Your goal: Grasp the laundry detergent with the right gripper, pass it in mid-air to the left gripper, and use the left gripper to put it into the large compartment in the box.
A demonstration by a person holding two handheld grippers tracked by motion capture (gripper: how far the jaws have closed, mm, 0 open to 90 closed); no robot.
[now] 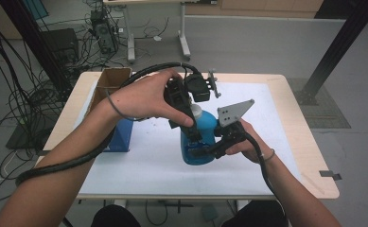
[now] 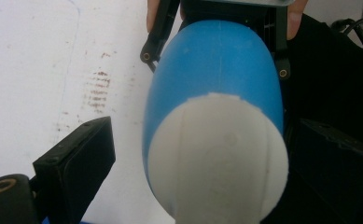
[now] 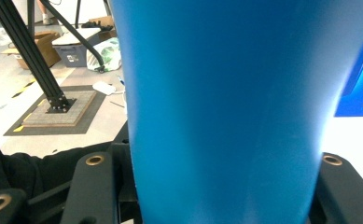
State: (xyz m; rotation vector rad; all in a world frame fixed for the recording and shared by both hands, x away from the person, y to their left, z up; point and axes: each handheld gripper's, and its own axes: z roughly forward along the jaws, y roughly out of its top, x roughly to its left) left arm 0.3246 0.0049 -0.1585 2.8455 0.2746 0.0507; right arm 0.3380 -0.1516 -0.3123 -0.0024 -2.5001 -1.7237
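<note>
A blue bottle [image 1: 206, 128] with a white cap [image 1: 197, 111] is held upright just above the white mat. My right gripper [image 1: 211, 149] comes in from the right and is shut on the bottle's lower body [image 3: 226, 93], one jaw pressed to each side. My left gripper [image 1: 192, 124] points down over the top. In the left gripper view its black jaws stand either side of the white cap [image 2: 216, 158], and a clear gap shows at the left jaw, so my left gripper [image 2: 202, 179] is open. Below the cap the blue body [image 2: 216, 70] runs away from the camera.
A blue box [image 1: 120, 135] lies on the mat's left side, with an open cardboard box [image 1: 109, 80] behind it. The white mat [image 1: 267, 118] covers most of the wooden table [image 1: 314, 156]. A black frame post [image 1: 333, 52] and cables stand on the floor beyond.
</note>
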